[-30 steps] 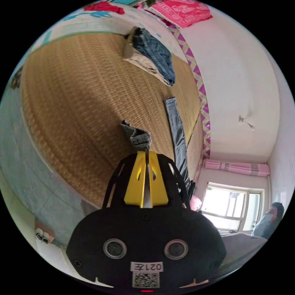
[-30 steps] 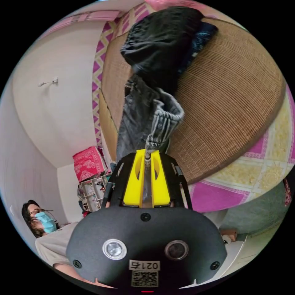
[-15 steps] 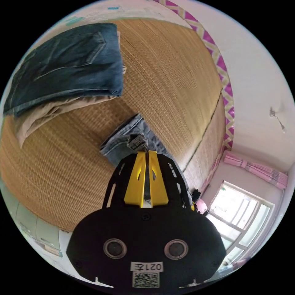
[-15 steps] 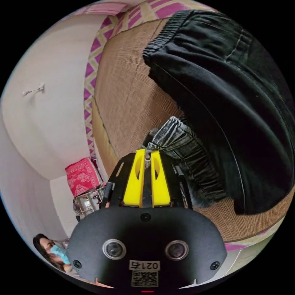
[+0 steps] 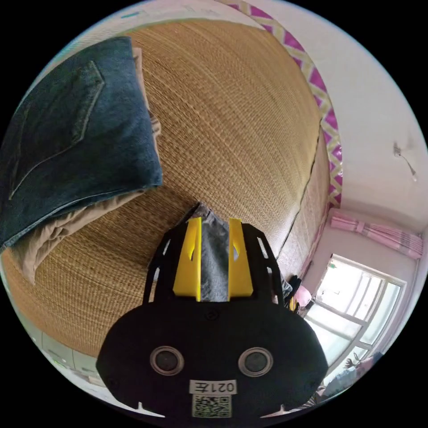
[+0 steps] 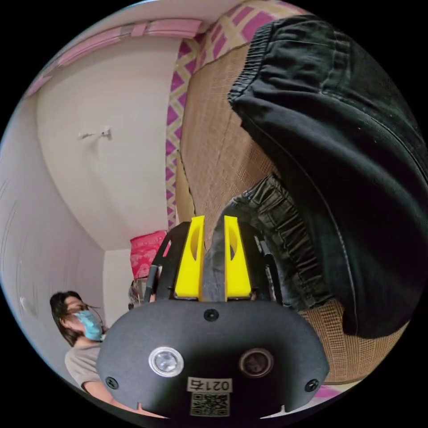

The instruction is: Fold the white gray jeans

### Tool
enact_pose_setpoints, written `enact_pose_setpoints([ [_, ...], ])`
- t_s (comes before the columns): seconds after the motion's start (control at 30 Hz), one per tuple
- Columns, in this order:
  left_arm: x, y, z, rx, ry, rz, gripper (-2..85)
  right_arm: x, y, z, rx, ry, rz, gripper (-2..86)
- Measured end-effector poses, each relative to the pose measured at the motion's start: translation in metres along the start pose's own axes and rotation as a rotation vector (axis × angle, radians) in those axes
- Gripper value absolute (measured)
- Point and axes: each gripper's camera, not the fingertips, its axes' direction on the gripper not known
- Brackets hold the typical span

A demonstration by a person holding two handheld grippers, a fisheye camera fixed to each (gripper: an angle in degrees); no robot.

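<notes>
The white-gray jeans lie on the woven mat point(image 5: 240, 111). In the left gripper view a gray strip of the jeans point(image 5: 214, 267) runs under my left gripper point(image 5: 214, 219), whose yellow jaws stand open on either side of the cloth. In the right gripper view the jeans' ribbed waistband point(image 6: 278, 223) lies on the mat point(image 6: 214, 138) beside my right gripper point(image 6: 214, 217). Its jaws are parted, with gray cloth loose in the gap.
Folded blue jeans point(image 5: 76, 129) rest on beige trousers point(image 5: 58, 227) left of the left gripper. Black trousers point(image 6: 352, 151) lie over the mat right of the waistband. A masked person point(image 6: 82, 321) sits by the wall. A window point(image 5: 356, 294) is at lower right.
Both grippers were shut on the gray jeans and have now opened, letting the cloth down onto the mat. Both cameras dropped closer to the mat.
</notes>
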Motion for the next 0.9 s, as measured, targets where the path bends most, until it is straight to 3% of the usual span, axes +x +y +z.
enact_pose_setpoints([
  [0.13,0.025,0.023,0.024,-0.055,0.098,0.259,5.0,-0.042,0.011,0.041,-0.144,0.036,-0.239,6.6],
  [0.27,0.079,0.051,0.101,-0.190,0.016,0.576,0.6,-0.087,0.022,0.120,-0.304,0.313,-0.554,1.6],
  [0.37,0.079,0.049,0.150,-0.218,-0.119,0.587,-0.7,-0.096,0.026,0.178,-0.344,0.568,-0.697,-0.3],
  [0.5,0.043,0.030,0.150,-0.155,0.107,0.421,-0.9,-0.097,0.027,0.222,-0.337,0.834,-0.758,-0.9],
  [0.63,0.029,0.041,0.130,-0.092,0.112,0.407,-0.8,-0.105,0.029,0.227,-0.328,0.876,-0.716,-0.9],
  [0.8,-0.021,0.085,0.053,0.084,0.179,0.405,0.6,-0.118,0.043,0.184,-0.266,0.728,-0.661,-0.7],
  [0.9,-0.063,0.129,0.023,0.098,0.209,0.341,9.1,-0.121,0.060,0.150,-0.247,0.594,-0.628,-0.6],
])
